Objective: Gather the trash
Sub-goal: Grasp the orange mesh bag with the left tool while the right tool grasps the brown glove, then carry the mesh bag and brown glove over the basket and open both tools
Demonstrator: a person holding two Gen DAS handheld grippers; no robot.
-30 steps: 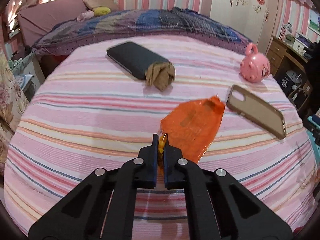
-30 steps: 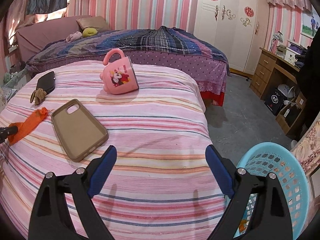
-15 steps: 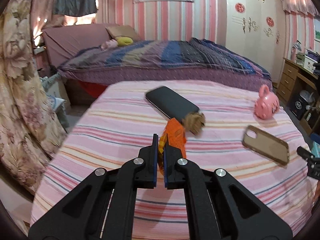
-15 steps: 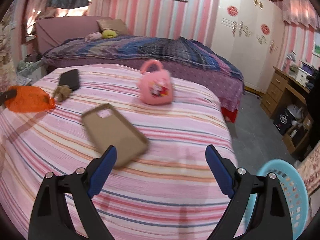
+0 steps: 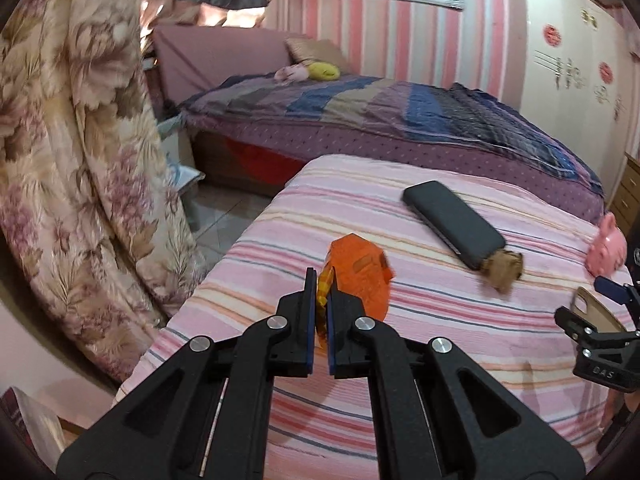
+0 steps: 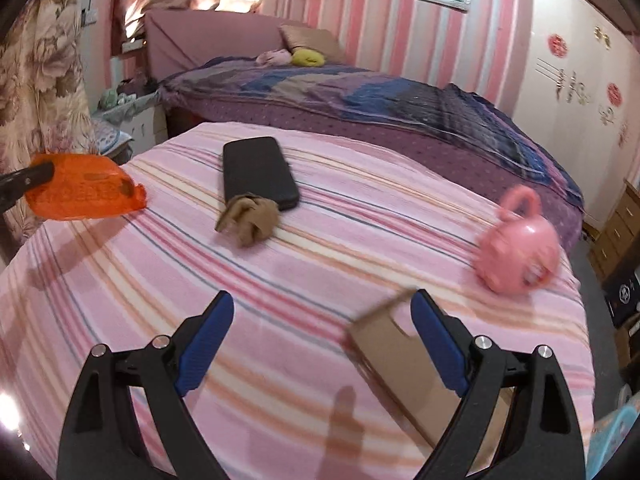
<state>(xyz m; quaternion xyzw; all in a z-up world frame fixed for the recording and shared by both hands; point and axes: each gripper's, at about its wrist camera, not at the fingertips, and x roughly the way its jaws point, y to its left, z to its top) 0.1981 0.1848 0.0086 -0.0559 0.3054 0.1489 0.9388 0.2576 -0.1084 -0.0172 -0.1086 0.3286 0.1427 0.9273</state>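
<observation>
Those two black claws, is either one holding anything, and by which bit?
The left gripper pinches the orange plastic bag by one bunched edge, lifted off the striped bed. The right gripper is open and holds nothing.

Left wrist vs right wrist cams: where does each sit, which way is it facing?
Left wrist: on the left gripper, looking along its fingers across the striped bed at the orange wrapper it grips; the right gripper shows at the right edge.
Right wrist: on the right gripper, jaws open, above the bed's near end, facing the wall; the left gripper's tip shows at left.
Shared: wrapper, black phone, brown wad, pink mug, tan phone case.
</observation>
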